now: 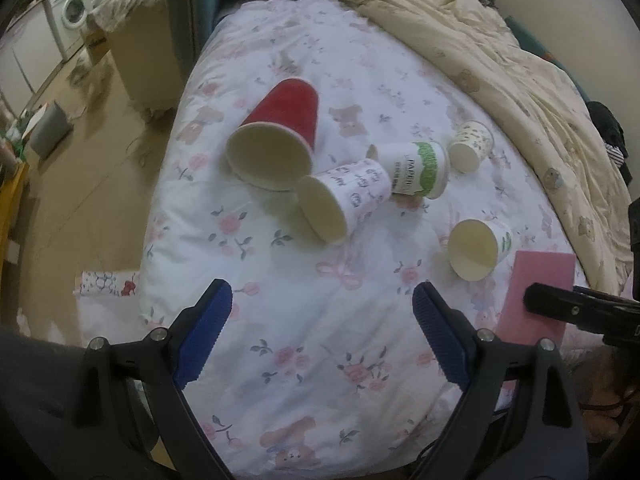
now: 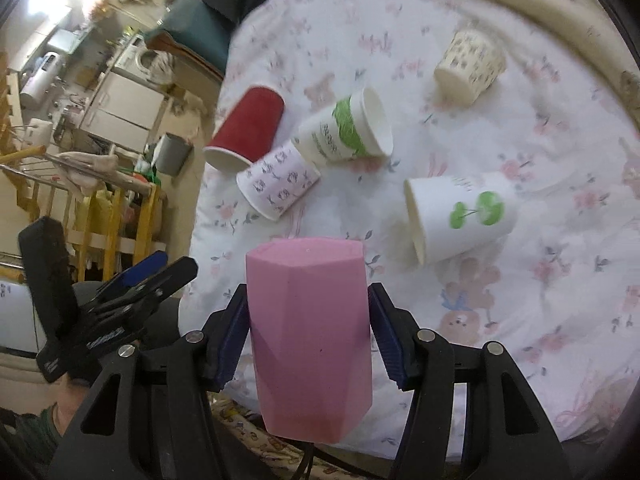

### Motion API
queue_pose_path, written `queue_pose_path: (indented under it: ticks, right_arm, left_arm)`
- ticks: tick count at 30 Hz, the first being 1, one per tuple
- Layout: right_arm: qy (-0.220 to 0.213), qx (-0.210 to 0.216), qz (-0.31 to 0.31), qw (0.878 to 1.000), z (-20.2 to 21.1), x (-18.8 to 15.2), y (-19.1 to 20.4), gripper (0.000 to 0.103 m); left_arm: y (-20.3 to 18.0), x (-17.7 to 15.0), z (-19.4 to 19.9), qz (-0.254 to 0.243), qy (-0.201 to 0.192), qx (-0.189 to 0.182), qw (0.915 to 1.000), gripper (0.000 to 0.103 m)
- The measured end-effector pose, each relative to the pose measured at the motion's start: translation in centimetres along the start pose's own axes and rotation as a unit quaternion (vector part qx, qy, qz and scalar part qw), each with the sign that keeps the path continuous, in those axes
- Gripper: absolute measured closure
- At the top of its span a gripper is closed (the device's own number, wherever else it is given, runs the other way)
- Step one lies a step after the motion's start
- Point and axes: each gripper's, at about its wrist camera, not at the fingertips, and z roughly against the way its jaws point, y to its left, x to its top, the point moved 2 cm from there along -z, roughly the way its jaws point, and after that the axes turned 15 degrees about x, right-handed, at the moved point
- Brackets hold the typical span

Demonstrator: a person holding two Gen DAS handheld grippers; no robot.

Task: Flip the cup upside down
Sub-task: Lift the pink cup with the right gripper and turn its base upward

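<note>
While our right gripper (image 2: 307,330) clamps its fingers on the pink faceted cup (image 2: 310,336) above the bed's (image 2: 540,288) near edge, closed end facing away, the flip looks underway, unplaced; our left gripper (image 1: 322,332) gapes empty.

On my bed (image 1: 304,320) five cups lie tipped — big cup (image 1: 276,140) far left, two cups (image 1: 344,200) beside it, two more (image 1: 478,248) to the right; another cup (image 2: 310,344) sits between my right gripper's (image 2: 308,344) fingers.

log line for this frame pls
left gripper: open, empty | right gripper: shut on pink cup | five paper cups on their sides on bed
</note>
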Motion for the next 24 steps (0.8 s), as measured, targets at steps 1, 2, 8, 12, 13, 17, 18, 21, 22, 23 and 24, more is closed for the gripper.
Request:
queue_pose_path:
  ticks: [1,2,8,12,13,17,18,21,22,23,24]
  right_arm:
    - [-0.011,-0.001,0.003,1.0,0.2,-0.3,-0.1,0.043]
    - [-0.018,0.001,0.005,1.0,0.2,-0.6,-0.1,0.043]
    - [-0.06,0.004,-0.001,0.998,0.4,-2.1,-1.7,0.043]
    - [-0.082,0.008,0.003,0.997,0.9,-1.3,-1.5,0.043]
    - [-0.089,0.003,0.008,0.996,1.0,-1.1,-1.4,0.043]
    - [-0.094,0.006,0.006,0.996,1.0,-0.9,-1.4,0.043]
    - [-0.092,0.004,0.007,0.996,0.9,-0.8,-1.4,0.043]
    - [-0.089,0.009,0.01,0.996,0.7,-0.8,-1.3,0.043]
    - [-0.088,0.009,0.013,0.996,0.6,-0.8,-1.1,0.043]
    - [-0.086,0.009,0.016,0.996,0.5,-0.9,-0.9,0.043]
    - [-0.084,0.013,0.02,0.996,0.4,-0.9,-0.7,0.043]
  left_arm:
    - [-0.2,0.0,0.1,-0.003,-0.004,-0.002,1.0,0.013]
    - [-0.5,-0.1,0.1,-0.009,-0.008,-0.002,0.9999,0.013]
    - [-1.9,-0.4,0.1,-0.031,-0.013,-0.013,0.9993,0.013]
    - [-2.6,-0.7,0.4,-0.041,-0.01,-0.039,0.9983,0.013]
    - [-2.9,-0.8,0.6,-0.045,-0.008,-0.053,0.9975,0.013]
    - [-5.1,-1.7,2.1,-0.09,-0.017,-0.111,0.9896,0.013]
    - [-5.7,-2.0,2.5,-0.103,-0.019,-0.125,0.9866,0.013]
    - [-7.4,-2.9,3.4,-0.138,-0.02,-0.161,0.9771,0.013]
    - [-7.8,-3.1,3.7,-0.146,-0.018,-0.172,0.9741,0.013]
    - [-8.1,-3.3,3.8,-0.151,-0.015,-0.177,0.9725,0.013]
    - [-8.3,-3.4,3.7,-0.156,-0.011,-0.177,0.9717,0.013]
